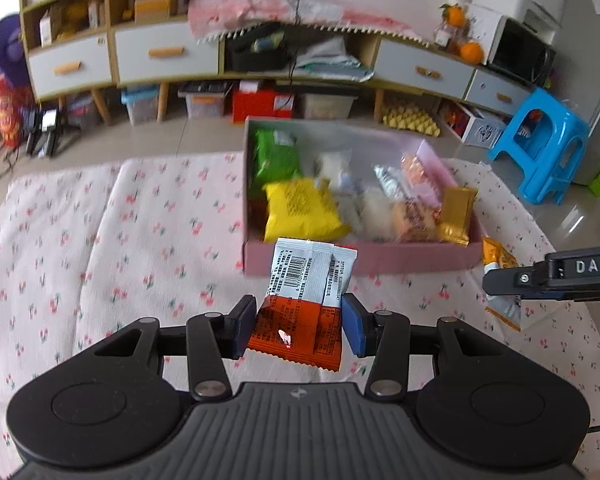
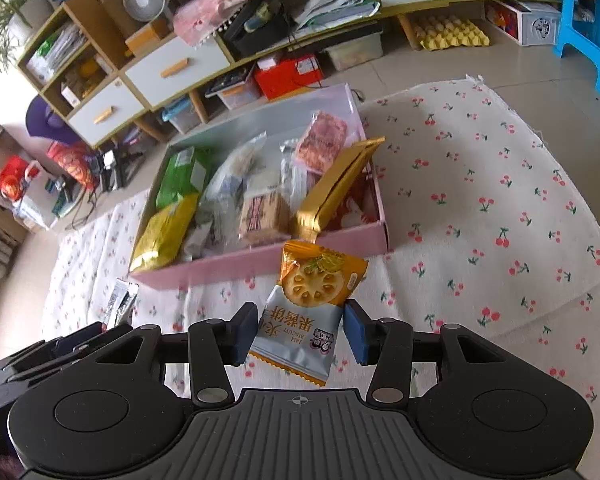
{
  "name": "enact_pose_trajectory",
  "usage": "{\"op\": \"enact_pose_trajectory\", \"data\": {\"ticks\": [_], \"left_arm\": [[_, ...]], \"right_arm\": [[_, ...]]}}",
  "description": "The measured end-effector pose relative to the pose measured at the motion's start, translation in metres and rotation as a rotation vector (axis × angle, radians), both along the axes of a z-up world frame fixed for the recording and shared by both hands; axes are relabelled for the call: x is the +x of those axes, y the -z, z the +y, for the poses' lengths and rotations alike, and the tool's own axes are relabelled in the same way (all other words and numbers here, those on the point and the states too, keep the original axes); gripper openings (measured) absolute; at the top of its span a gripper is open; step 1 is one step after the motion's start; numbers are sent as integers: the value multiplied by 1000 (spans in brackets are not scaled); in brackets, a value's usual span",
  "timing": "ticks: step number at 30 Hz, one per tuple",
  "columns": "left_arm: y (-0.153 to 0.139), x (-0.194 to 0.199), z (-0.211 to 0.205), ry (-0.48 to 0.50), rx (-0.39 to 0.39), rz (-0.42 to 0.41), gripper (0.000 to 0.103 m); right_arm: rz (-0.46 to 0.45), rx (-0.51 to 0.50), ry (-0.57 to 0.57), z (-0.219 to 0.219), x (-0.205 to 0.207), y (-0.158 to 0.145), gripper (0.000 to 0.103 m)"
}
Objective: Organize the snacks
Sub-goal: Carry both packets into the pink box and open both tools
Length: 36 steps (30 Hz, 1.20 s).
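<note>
I had my left tool (image 1: 299,326) clamped on an orange-and-white snack packet (image 1: 306,300) at lower centre, my right tool (image 2: 300,332) clamped on a jam biscuit packet (image 2: 306,308), both just below the pink snack box (image 2: 260,266) mid-frame.

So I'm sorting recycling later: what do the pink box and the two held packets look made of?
Pink box: seemingly matte cardboard, with thin flat walls. Orange-and-white packet in the left tongs: glossy plastic film with crimped, serrated ends. Jam biscuit packet in the right tongs: similar shiny film.
</note>
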<state>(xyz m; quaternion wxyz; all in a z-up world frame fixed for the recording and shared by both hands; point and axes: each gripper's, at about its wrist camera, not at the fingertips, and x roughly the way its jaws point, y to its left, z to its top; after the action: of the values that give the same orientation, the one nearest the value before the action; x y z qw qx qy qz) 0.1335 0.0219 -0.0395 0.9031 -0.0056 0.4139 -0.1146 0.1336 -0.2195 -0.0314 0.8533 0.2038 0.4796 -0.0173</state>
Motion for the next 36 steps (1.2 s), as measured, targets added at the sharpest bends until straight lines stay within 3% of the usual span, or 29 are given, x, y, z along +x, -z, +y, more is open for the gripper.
{"op": "enact_pose_trajectory", "data": {"ticks": [8,15,20,33,34,36], "left_arm": [[-7,19,-20,10,-4,-29,43],[-18,64,-36,24,-28,-54,43],[-7,96,-49,27,0,-64,43],[13,121,-61,22,22,-68,45],[13,120,-60,23,24,-73,46],[12,120,-60,25,28,-81,60]], "right_arm": [[-32,42,26,-12,22,-5,46],[-100,84,13,-18,61,-11,46],[-120,112,22,-23,91,0,46],[-147,111,31,-26,142,11,47],[-148,112,31,-26,143,12,49],[-149,118,42,-27,145,14,52]]}}
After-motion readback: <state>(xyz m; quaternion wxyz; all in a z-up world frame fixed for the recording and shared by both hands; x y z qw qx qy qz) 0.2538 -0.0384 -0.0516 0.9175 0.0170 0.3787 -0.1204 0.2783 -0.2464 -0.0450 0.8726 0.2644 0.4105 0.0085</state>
